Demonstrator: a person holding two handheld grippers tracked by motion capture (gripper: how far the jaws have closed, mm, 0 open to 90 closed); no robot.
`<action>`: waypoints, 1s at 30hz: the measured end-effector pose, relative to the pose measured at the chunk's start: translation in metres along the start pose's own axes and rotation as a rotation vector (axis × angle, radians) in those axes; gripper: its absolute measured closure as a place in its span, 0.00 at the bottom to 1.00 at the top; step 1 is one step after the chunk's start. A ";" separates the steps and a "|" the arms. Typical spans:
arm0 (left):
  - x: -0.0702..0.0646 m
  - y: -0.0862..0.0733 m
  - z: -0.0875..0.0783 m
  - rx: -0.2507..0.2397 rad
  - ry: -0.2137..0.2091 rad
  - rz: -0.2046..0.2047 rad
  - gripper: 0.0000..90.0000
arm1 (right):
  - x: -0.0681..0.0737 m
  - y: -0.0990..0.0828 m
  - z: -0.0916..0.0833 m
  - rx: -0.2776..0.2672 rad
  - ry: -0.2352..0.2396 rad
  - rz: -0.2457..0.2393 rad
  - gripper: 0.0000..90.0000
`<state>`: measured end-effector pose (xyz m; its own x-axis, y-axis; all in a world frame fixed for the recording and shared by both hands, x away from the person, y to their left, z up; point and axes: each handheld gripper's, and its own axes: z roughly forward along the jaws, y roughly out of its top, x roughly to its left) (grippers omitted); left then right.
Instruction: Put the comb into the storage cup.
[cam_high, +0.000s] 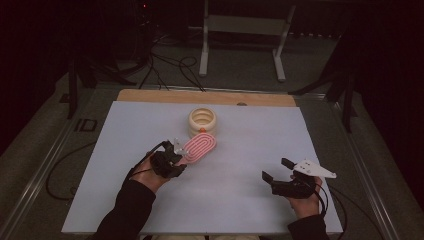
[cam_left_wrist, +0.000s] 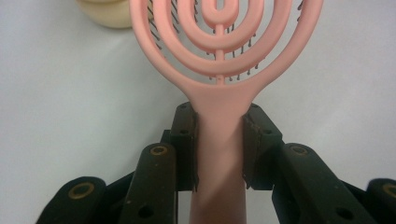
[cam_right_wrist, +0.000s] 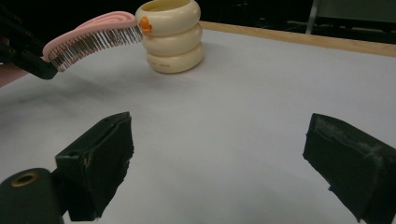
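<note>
While the left hand-held gripper (cam_left_wrist: 219, 149) clamps the brush (cam_left_wrist: 219, 60) by its handle, bristles down above the table, the cup (cam_high: 202, 121) sits just beyond its tip; right hand-held gripper (cam_right_wrist: 219, 158) gapes empty.

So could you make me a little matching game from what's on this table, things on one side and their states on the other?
Things:
1. pink hairbrush
2. cream ringed cup
3. left gripper
4. right gripper

States:
A. jaws open, nothing between them
B. stands on the white table
C. lifted in the air, bristles down
D. shut on a handle

Pairs: 1-C, 2-B, 3-D, 4-A
</note>
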<state>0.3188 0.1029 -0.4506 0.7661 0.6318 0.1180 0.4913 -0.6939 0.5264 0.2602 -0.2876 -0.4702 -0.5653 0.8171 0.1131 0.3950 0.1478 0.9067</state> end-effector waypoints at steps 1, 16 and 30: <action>0.000 0.001 0.000 -0.006 0.001 -0.001 0.78 | 0.000 0.000 0.000 0.002 -0.001 0.000 0.09; -0.003 0.022 -0.011 -0.088 0.027 0.024 0.78 | 0.002 0.017 0.004 0.046 -0.011 -0.012 0.08; -0.009 0.036 -0.008 -0.123 0.035 0.049 0.78 | 0.010 0.046 0.018 0.066 0.019 -0.027 0.08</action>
<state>0.3266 0.0750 -0.4264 0.7720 0.6113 0.1743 0.3973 -0.6781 0.6183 0.2854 -0.2622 -0.4348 -0.5899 0.8016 0.0972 0.4262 0.2069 0.8807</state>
